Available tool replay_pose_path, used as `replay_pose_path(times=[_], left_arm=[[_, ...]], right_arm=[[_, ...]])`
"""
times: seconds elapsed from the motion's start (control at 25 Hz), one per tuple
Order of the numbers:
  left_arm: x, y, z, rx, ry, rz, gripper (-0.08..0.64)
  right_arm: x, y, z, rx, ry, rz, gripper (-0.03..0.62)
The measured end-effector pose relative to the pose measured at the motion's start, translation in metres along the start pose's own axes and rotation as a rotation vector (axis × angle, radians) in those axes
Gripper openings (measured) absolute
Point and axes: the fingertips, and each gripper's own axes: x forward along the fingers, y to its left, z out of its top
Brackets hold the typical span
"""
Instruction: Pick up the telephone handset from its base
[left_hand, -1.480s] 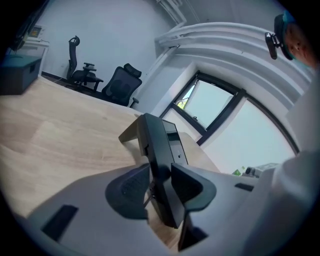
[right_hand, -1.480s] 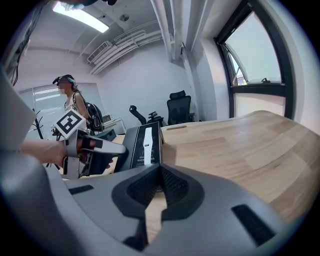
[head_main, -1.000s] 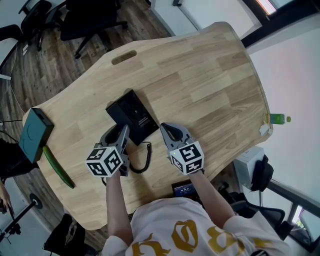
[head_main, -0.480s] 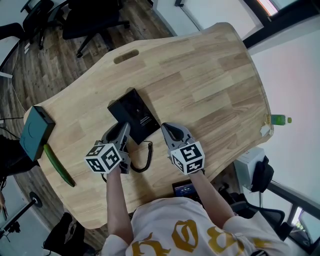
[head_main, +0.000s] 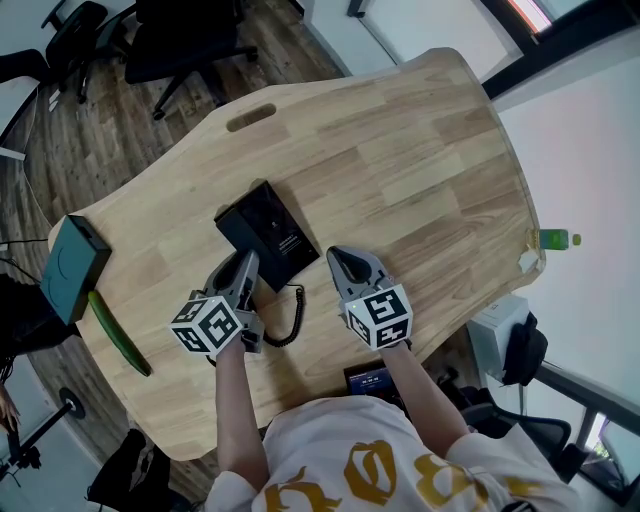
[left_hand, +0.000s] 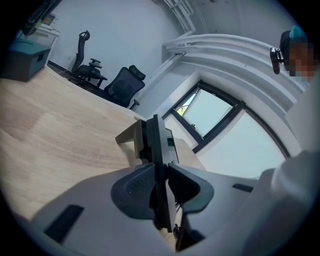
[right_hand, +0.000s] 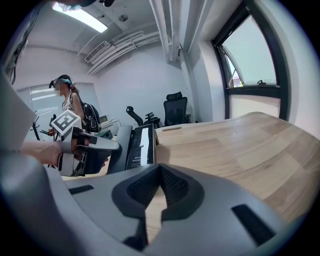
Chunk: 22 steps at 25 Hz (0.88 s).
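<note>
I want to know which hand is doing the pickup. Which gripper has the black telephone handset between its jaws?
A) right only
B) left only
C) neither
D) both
B: in the left gripper view, the left gripper has its pads pressed on either side of the dark handset, the jaws having just been closing. The right gripper has its jaws together on nothing, over bare table.

A pale wooden table fills the frame's middle, with an oval slot near its upper-left edge. At its left end sits a teal box, a long green thing just below it. Black office chairs stand upper left; a green bottle shows far right.
</note>
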Motion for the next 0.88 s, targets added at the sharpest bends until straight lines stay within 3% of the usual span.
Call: replay_pose_path(times=[0.48,0.88], left_arm=[[-0.005,-0.010,0.012,-0.032,-0.047,-0.079,0.074],[-0.021,-0.030,0.014,-0.122,-0.070,-0.175,0.072]], right_arm=[[-0.003,0.002,0.008,0.002,-0.026,-0.001,0.005],[-0.022,0.010,0.027,-0.023,-0.081,-0.010,0.005]])
